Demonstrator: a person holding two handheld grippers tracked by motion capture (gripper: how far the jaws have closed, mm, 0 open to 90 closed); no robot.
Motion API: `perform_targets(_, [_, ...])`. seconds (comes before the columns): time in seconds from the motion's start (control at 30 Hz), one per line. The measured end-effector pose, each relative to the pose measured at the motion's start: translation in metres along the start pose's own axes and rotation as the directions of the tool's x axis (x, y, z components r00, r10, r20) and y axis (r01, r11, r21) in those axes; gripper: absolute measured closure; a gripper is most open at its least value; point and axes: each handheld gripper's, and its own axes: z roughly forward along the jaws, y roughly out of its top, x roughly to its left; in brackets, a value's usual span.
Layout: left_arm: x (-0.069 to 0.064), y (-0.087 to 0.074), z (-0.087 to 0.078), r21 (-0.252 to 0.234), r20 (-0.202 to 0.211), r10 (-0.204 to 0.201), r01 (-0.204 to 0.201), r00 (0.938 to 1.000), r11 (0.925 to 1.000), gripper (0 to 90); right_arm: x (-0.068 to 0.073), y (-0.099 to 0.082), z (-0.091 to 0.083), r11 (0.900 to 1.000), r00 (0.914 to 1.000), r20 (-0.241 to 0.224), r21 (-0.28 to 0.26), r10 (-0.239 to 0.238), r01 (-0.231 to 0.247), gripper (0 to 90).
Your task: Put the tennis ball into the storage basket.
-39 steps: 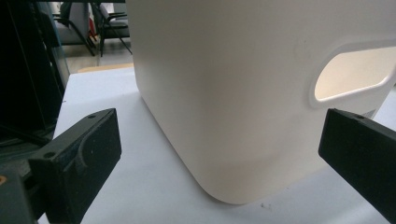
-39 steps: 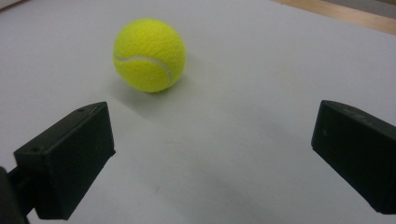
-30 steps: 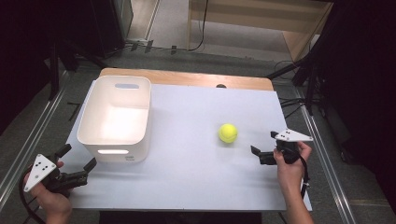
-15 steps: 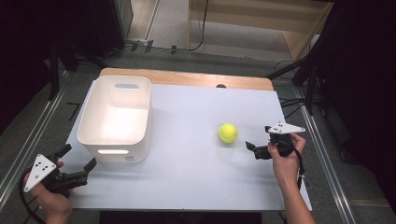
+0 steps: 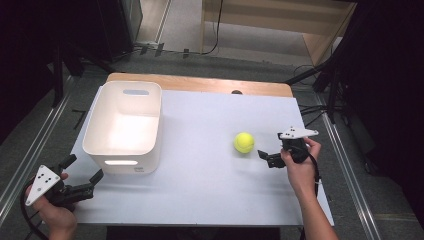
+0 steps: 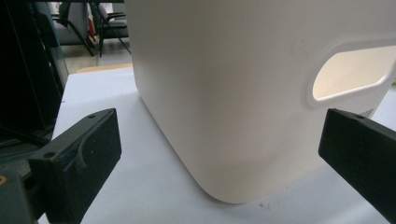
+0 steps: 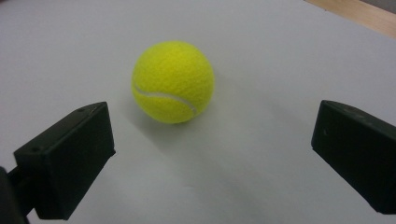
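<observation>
Tennis ball (image 5: 244, 142): rested on tabletop (image 5: 200, 190), framed for grasping by right gripper (image 5: 265, 156), jaws spread, empty. Left gripper (image 5: 82, 175): jaws released, parked beside white bin (image 5: 123, 125).

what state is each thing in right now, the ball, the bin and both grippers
tennis ball: resting on the white table cover, loose, not gripped
white bin: upright, open top, looks empty
right gripper: open, aimed at the ball, just short of it
left gripper: open, near the bin's front corner, holding nothing
</observation>
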Motion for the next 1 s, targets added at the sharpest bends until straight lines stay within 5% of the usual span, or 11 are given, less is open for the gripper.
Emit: perform_targets(1.0, [0.0, 0.0, 0.0, 0.001, 0.002, 0.001, -0.001, 1.0, 1.0, 0.0, 0.0, 0.03, 0.018, 0.9934, 0.9972, -0.055, 0.099, -0.051, 0.056, 0.0])
